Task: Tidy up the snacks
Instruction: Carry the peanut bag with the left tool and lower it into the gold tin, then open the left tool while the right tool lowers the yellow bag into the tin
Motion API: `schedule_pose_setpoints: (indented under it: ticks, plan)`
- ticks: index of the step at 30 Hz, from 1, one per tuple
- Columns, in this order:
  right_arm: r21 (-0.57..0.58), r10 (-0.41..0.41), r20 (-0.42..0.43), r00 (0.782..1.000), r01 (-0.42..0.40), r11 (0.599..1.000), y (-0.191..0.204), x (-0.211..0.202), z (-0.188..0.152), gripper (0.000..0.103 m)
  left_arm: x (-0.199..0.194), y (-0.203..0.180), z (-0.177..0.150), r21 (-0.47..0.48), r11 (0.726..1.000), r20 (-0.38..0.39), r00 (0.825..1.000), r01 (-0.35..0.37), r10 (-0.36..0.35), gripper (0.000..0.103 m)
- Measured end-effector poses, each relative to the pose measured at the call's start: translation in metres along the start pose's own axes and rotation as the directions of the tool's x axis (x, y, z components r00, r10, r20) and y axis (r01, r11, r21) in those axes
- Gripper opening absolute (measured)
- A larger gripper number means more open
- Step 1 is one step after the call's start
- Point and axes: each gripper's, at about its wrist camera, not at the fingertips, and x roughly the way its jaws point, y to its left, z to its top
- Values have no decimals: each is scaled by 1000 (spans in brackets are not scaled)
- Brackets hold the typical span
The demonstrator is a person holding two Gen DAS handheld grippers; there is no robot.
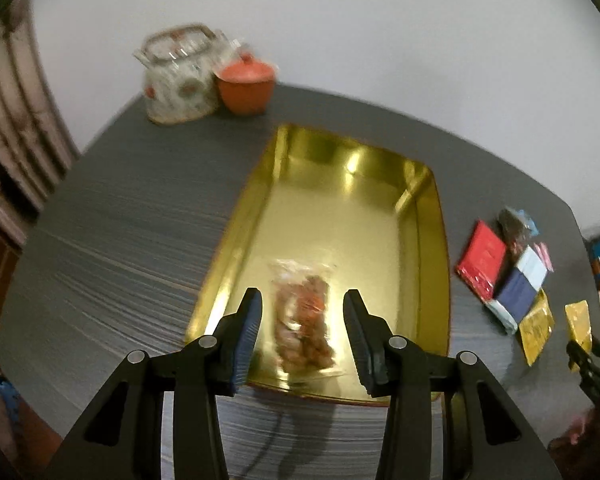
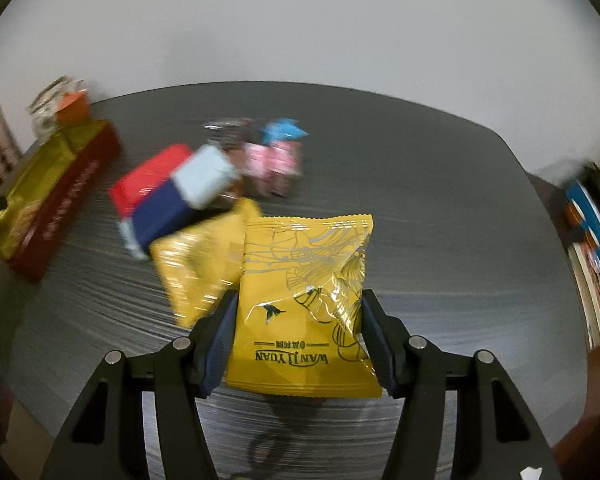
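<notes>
The right gripper (image 2: 296, 336) clasped a yellow packet (image 2: 304, 300) above the table (image 2: 440, 240); the left gripper (image 1: 303, 336) hung empty over the tin (image 1: 440, 240) (one clear bag (image 1: 304, 320) inside). Carry it across level, release low.

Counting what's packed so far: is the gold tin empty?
No. One clear bag of brownish snacks lies in the tin; the rest of its floor is bare.

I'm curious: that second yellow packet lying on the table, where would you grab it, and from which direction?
Judging by its pose, take the loose yellow packet across its two long edges, coming down from above. It lies flat on the dark table, and its near end is clear. Its far end lies under the blue-and-white box, so avoid that end.
</notes>
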Motion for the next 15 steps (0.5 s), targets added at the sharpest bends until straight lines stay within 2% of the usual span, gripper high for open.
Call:
schedule_pose_setpoints:
  ticks: [4, 11, 15]
  plan:
    - [-68, 81, 19, 997, -79, 994, 40, -5, 13, 56, -11, 22, -7, -58, 994, -4, 996, -91, 91, 44]
    - [-173, 222, 24, 975, -214, 961, 120, -9, 30, 56, -28, 61, -29, -118, 977, -2, 983, -180, 181, 44]
    - [-205, 302, 6, 953, -295, 933, 166, -11, 43, 56, -20, 84, -39, -181, 967, -56, 983, -182, 174, 44]
